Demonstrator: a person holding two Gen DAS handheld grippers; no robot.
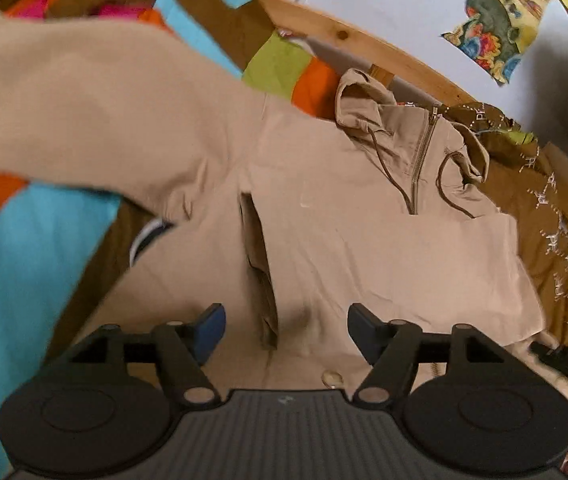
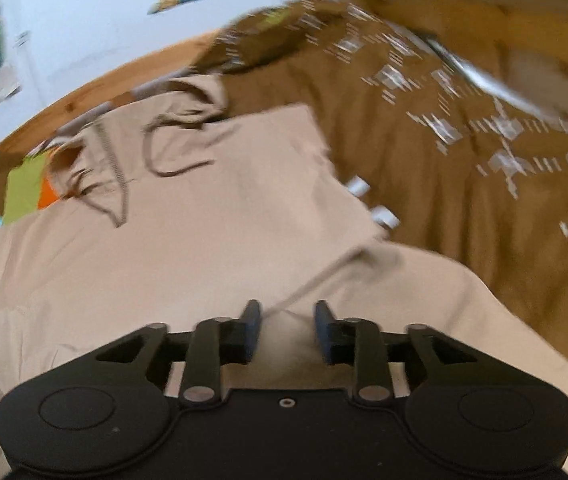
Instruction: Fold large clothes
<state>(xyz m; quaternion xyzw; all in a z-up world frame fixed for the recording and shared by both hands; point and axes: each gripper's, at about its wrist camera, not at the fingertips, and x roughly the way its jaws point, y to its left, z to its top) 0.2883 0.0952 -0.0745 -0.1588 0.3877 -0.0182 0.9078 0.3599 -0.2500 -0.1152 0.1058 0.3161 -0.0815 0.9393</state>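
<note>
- Beige hoodie (image 1: 364, 248) fabric fills the space under and ahead of both grippers, spread on a brown patterned cover (image 2: 464, 140).
- Left gripper (image 1: 286, 330): jaws wide apart, nothing between them, over the hem.
- Right gripper (image 2: 288, 330): jaws narrower but parted, with a fold ridge between the tips; whether they touch it is unclear.
- Hoodie's long axis runs away from the jaws, its hood (image 1: 364, 96) and zip (image 1: 422, 160) at the far end by the wooden frame (image 1: 384, 48).
- One sleeve (image 1: 83, 112) stretches far left of the left jaws.
</note>
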